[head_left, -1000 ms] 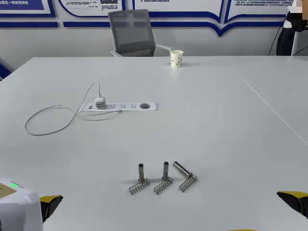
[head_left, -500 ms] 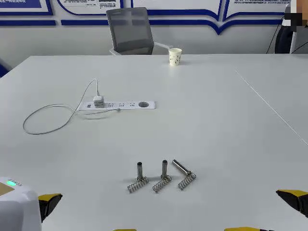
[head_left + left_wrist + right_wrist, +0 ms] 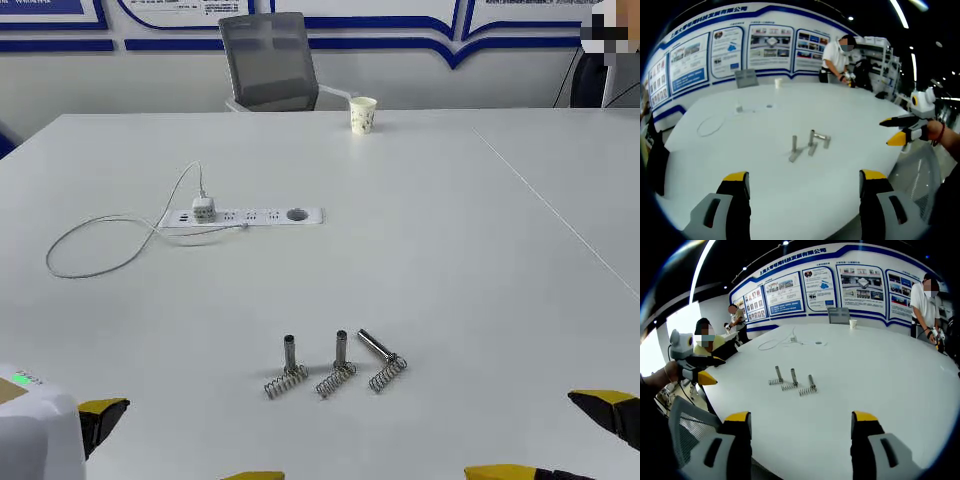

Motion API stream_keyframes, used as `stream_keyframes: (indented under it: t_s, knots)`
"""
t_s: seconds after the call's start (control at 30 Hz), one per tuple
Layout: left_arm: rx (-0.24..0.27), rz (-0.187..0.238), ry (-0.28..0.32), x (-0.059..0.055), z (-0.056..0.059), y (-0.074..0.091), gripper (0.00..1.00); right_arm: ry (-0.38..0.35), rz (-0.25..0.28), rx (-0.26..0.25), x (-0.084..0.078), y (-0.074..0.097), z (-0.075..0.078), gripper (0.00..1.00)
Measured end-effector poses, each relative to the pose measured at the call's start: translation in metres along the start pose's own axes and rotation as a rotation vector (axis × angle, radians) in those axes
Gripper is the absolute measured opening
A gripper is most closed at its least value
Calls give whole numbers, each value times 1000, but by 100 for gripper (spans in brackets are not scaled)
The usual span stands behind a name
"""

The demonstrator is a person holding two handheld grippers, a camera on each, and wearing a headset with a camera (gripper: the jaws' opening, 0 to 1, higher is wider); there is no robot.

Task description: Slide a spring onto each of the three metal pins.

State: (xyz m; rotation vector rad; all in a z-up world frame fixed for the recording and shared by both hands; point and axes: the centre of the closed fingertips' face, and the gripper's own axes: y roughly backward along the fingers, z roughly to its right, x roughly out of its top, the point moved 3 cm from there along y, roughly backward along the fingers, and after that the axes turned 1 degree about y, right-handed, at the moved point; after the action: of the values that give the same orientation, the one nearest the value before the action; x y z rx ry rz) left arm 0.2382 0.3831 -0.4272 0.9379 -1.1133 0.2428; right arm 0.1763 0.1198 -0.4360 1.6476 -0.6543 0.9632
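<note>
A: State of the left gripper [image 3: 804, 176]?

B: Jaws wide apart, nothing between them. It is held over the near edge of the table [image 3: 450, 260], well apart from the parts.

A: And the right gripper [image 3: 801, 416]?

B: Likewise spread and empty, at the near edge on the other side.

A: Pins?

B: They sit in a row near the front middle of the table. The left pin [image 3: 290, 348] and middle pin [image 3: 341, 345] stand upright. The right pin [image 3: 374, 345] lies tilted on its side.

A: Springs?

B: All three lie flat on the table, none on a pin. The left spring [image 3: 286, 381], middle spring [image 3: 336, 380] and right spring [image 3: 387, 373] each lie at the near end of their own pin. I cannot tell whether they touch.

A: Anything else on the table?

B: A power strip [image 3: 245, 216] with a white cable [image 3: 90, 262] sits further back on the left. A paper cup [image 3: 363, 115] stands at the far edge.
</note>
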Motion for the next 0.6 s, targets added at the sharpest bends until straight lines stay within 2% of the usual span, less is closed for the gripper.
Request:
stream_keyframes:
  t_s: [0.6]
  knots:
    - [-11,15,2,1,2,-6,92,-11,2,14,9,-27,8,75]
